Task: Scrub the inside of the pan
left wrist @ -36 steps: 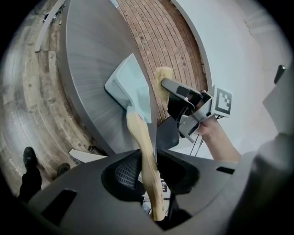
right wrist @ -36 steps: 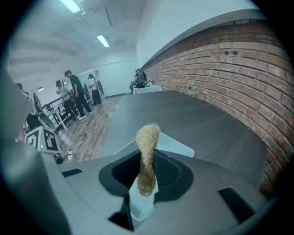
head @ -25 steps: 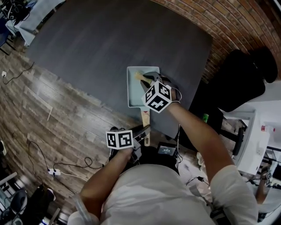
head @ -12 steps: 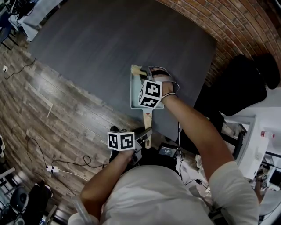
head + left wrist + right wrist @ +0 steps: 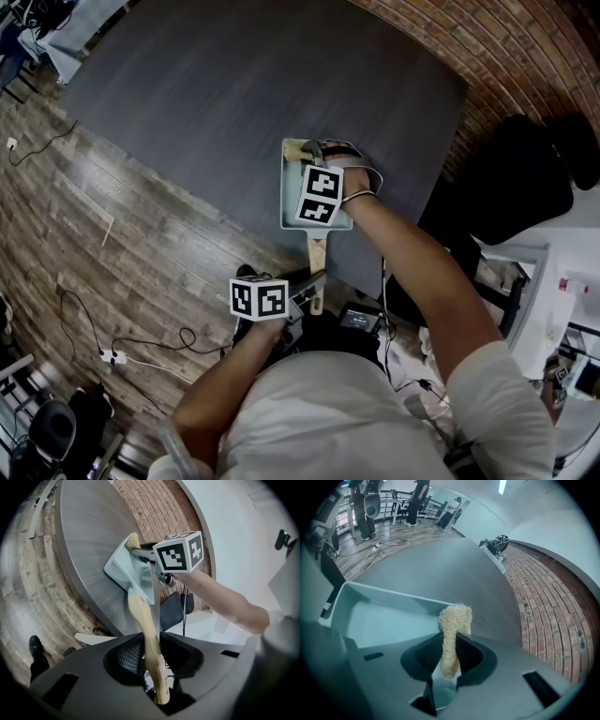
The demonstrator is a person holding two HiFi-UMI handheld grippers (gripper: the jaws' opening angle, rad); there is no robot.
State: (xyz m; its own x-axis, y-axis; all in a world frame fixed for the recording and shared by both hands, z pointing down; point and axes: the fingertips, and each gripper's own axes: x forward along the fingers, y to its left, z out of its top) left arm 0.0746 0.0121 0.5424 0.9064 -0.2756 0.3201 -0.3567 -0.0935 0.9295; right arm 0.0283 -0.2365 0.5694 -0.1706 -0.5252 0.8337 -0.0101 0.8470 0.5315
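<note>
Holding: left claw (image 5: pixel 151 670) squeezes the wooden handle (image 5: pixel 142 620), looks hard, good to grab | right claw (image 5: pixel 449 658) pinches a scrubber (image 5: pixel 453 620), looks soft, light | pan (image 5: pixel 379 620) just ahead.

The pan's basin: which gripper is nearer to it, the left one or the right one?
Right. The right gripper is over the basin, with a fibrous scrubber clamped in its jaws. The left gripper is outside it, shut on the wooden handle.
</note>
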